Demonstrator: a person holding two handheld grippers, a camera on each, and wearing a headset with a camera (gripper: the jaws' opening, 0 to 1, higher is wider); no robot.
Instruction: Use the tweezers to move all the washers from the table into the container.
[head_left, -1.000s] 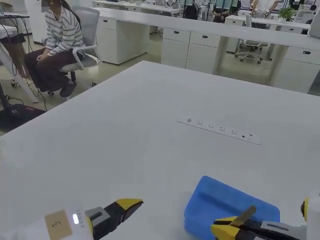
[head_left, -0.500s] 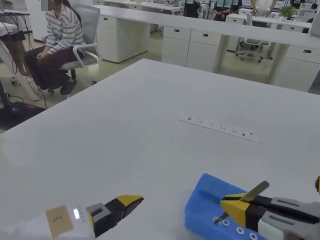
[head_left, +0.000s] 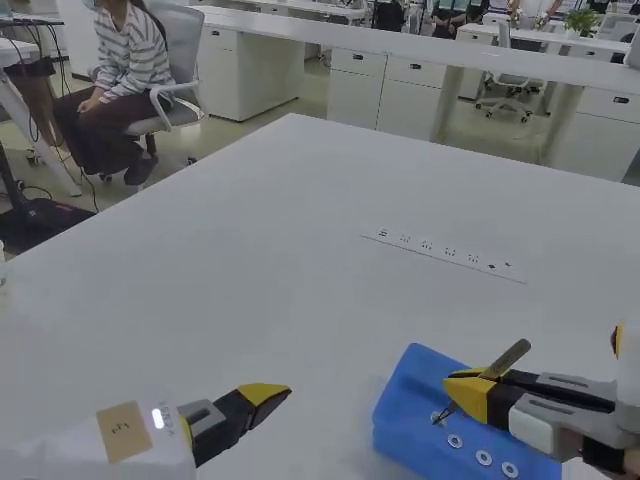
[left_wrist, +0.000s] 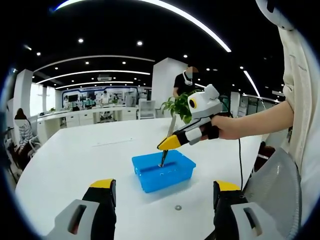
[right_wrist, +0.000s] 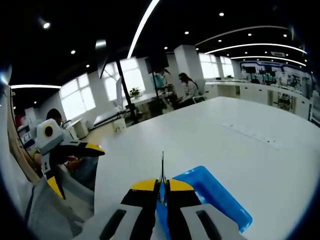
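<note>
The blue container (head_left: 410, 425) stands at the near right of the white table (head_left: 300, 260), with washers (head_left: 484, 458) lying on its floor. My right gripper (head_left: 470, 392) is shut on the tweezers (head_left: 505, 358), whose tip dips into the container's left end; whether the tip holds a washer is too small to tell. In the right gripper view the jaws (right_wrist: 161, 186) clamp the tweezers (right_wrist: 162, 167) above the container (right_wrist: 220, 202). My left gripper (left_wrist: 165, 186) stands open and empty, left of the container (left_wrist: 164, 171). One washer (left_wrist: 178, 207) lies on the table in front of it.
A row of small sockets (head_left: 445, 253) is set into the table beyond the container. A person sits on a chair (head_left: 175, 60) at the far left, off the table. Desks and cabinets (head_left: 380, 90) line the room behind.
My right gripper has come in from the lower right edge and now hangs over the container with the tweezers' tip inside it. The left gripper has stayed put.
</note>
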